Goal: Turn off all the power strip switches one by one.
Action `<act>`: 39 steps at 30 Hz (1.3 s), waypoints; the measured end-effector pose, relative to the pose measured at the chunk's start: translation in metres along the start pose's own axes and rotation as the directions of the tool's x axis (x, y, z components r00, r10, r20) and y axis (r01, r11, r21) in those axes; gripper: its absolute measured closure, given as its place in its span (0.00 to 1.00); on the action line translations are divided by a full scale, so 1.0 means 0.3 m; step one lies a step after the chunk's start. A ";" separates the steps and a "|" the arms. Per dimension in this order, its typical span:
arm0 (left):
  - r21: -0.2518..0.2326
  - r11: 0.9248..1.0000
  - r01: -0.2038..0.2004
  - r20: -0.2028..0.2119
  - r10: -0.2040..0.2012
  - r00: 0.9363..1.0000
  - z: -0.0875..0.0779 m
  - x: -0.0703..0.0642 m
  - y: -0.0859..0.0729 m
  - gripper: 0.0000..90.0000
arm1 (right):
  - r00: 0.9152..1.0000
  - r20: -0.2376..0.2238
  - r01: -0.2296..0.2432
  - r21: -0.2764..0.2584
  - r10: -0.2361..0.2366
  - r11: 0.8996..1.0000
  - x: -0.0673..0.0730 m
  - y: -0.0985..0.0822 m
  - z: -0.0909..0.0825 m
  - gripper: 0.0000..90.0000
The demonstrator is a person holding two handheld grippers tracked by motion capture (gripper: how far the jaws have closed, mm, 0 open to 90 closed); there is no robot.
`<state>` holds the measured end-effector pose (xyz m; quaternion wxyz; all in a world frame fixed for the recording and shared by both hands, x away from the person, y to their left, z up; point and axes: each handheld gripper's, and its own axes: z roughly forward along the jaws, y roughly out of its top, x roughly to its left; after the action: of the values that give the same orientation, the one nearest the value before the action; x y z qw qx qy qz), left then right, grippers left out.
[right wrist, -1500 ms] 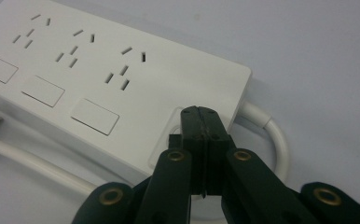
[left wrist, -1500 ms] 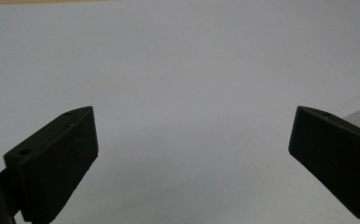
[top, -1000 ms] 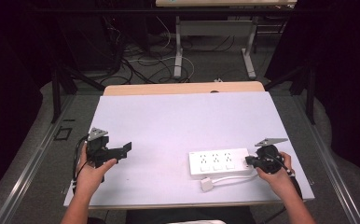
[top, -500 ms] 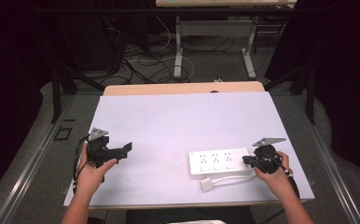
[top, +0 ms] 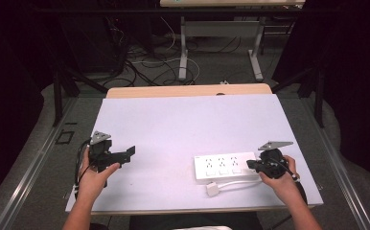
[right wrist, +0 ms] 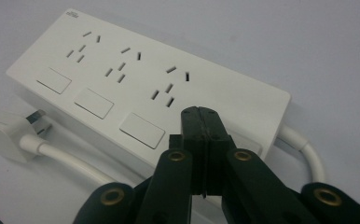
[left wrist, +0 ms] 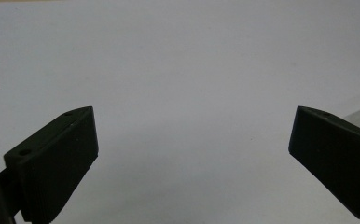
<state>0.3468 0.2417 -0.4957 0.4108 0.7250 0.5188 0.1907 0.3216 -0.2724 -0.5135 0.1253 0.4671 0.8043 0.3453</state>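
White plastic power strip (top: 226, 166) on table (top: 183, 120), near front-right edge. Rigid, light, smooth; likely slides. Grip across short sides, not cord (top: 236, 182). Right gripper (right wrist: 200, 112) jaws pressed together over strip's end; left gripper (top: 125, 154) jaws spread, w/ nothing between.

Black claw (right wrist: 200, 116) with brass-ringed screws, grey three-cornered plate (top: 274, 143), seemingly bare forearms

I was working in what looked like a lab or recording studio: a plain white table (top: 188, 124) ringed by black curtains (top: 351, 72), loose cables (top: 140, 67) across the grey floor, and another desk's metal legs (top: 183, 48) behind
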 end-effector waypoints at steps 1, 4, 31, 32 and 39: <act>0.000 1.000 0.001 0.000 -0.001 1.000 0.000 0.000 0.000 0.01 | 1.000 -0.004 0.012 -0.005 -0.012 1.000 0.001 0.002 0.001 1.00; -0.003 1.000 0.001 -0.001 -0.001 1.000 -0.001 -0.001 0.000 0.01 | 1.000 -0.021 0.014 -0.004 -0.014 1.000 0.014 0.006 0.007 1.00; -0.009 1.000 0.004 0.001 -0.004 1.000 -0.007 0.001 0.002 0.01 | 0.991 -0.080 0.109 0.058 -0.104 0.992 0.122 0.033 0.094 1.00; -0.009 1.000 0.004 0.001 -0.004 1.000 -0.007 0.000 0.002 0.01 | 0.991 -0.080 0.109 0.057 -0.104 0.992 0.122 0.033 0.094 1.00; -0.013 1.000 0.004 -0.001 -0.004 1.000 -0.007 0.003 0.001 0.01 | 0.992 -0.107 0.071 0.063 -0.064 0.996 0.118 0.027 0.103 1.00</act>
<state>0.3458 0.2434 -0.4943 0.4154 0.7213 0.5192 0.1938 0.3244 -0.2266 -0.5263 0.0791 0.4248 0.8361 0.3380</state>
